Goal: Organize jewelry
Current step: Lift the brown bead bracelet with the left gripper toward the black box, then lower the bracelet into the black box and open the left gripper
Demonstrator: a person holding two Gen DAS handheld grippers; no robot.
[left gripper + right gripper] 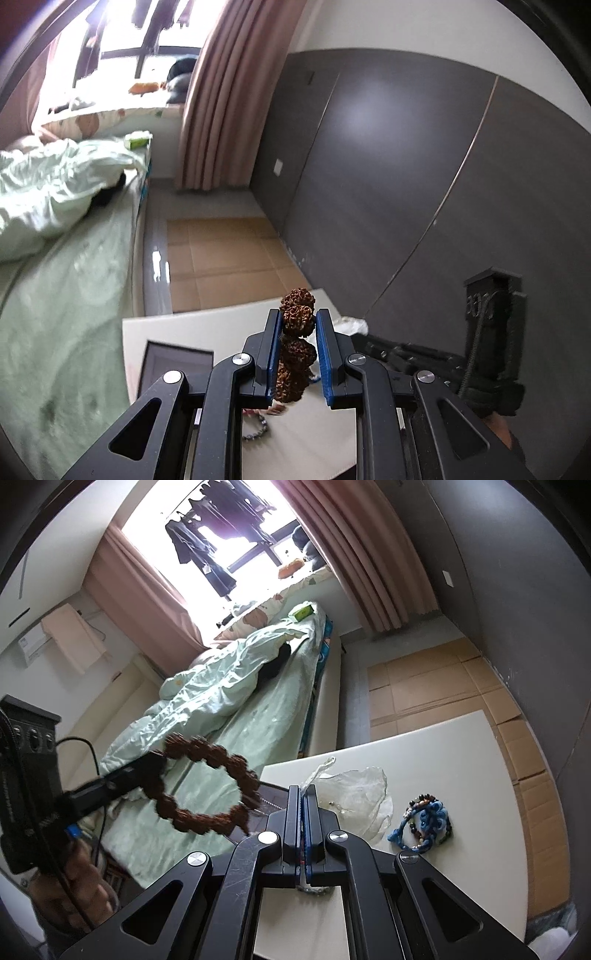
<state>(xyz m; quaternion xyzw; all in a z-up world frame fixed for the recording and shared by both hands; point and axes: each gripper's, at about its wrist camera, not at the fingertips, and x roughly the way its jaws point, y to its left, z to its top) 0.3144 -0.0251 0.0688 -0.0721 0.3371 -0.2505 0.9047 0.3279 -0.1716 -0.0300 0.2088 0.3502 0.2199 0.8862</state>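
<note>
Brown seed bracelet, one, clamped.

Bracelets right of plastic bag (both on table)

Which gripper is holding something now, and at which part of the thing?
The left gripper holds the brown seed-bead bracelet, its jaws clamping one bead on the loop's edge; the rest hangs free. The right gripper is shut, apparently on nothing.
</note>
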